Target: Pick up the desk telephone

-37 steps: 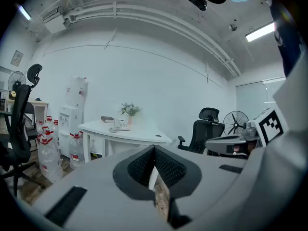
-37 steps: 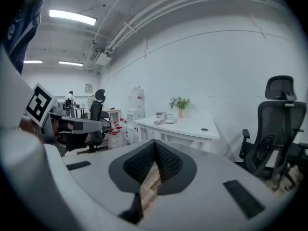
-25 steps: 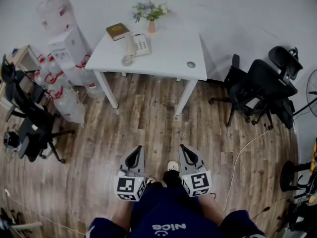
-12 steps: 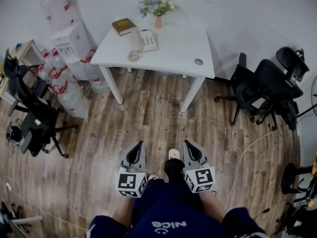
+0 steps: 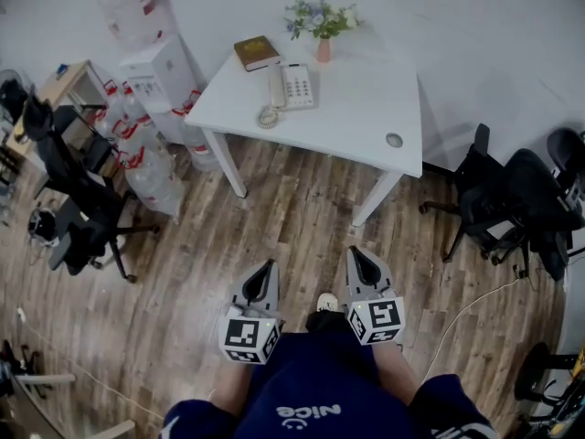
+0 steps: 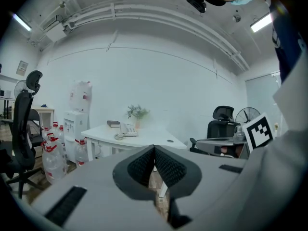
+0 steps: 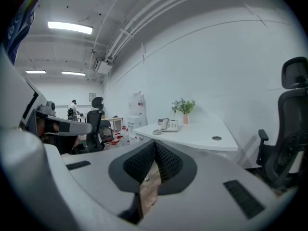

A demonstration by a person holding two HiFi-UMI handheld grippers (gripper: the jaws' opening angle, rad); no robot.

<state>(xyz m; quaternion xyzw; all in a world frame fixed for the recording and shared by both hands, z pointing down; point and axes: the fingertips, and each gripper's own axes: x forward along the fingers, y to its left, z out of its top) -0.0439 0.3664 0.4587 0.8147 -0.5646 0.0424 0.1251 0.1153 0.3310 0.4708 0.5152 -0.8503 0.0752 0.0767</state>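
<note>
A white desk telephone (image 5: 291, 88) with its handset and coiled cord lies on a white table (image 5: 366, 131) by the far wall; it also shows small in the left gripper view (image 6: 126, 130) and the right gripper view (image 7: 166, 125). My left gripper (image 5: 267, 270) and right gripper (image 5: 357, 257) are held low near the person's body, well short of the table, both pointing toward it. Both are shut with nothing between the jaws.
A brown book (image 5: 256, 52) and a pink vase of flowers (image 5: 323, 26) stand behind the phone. A water dispenser (image 5: 167, 80) with several bottles is left of the table. Black office chairs sit at left (image 5: 78, 199) and right (image 5: 521, 204). A cable (image 5: 466, 314) crosses the wooden floor.
The table and phone have shifted right and closer in the head view as the person walks toward them. Both grippers moved forward with the body and stay shut.
</note>
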